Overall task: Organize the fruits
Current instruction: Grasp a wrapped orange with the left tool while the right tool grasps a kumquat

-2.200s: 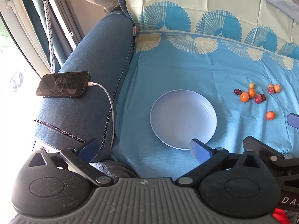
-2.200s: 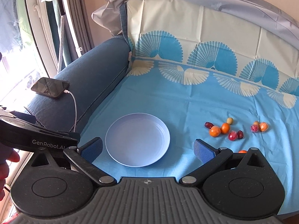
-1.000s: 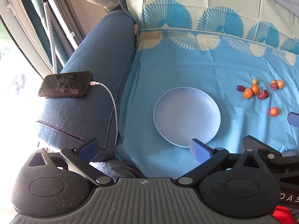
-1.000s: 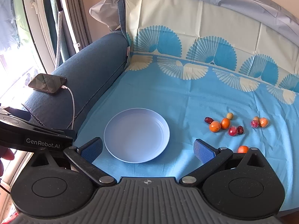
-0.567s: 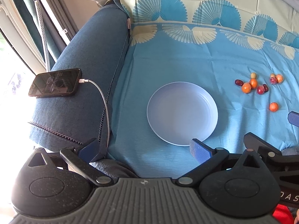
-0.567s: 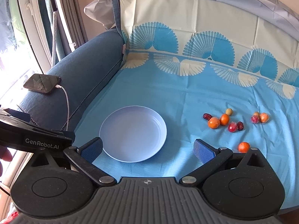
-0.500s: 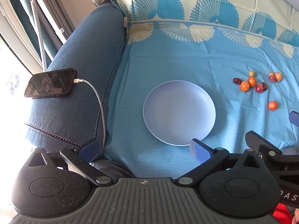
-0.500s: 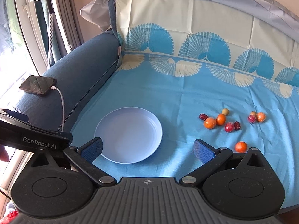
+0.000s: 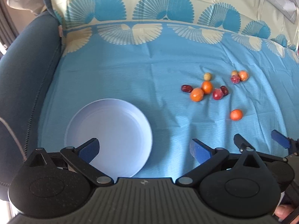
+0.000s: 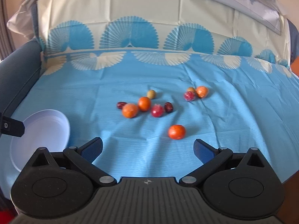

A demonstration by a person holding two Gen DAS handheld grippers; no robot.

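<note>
Blue cloth (image 10: 233, 112) covers the sofa seat on which we work. Our left gripper (image 9: 143, 148) hovers low with its jaws spread wide, one finger over the pale plate (image 9: 112, 123). Our right gripper (image 10: 148, 148), likewise wide and holding nothing, points at the lone orange fruit (image 10: 176, 131). The remaining fruits (image 10: 143, 103) lie clustered beyond it, well apart from the plate.
</note>
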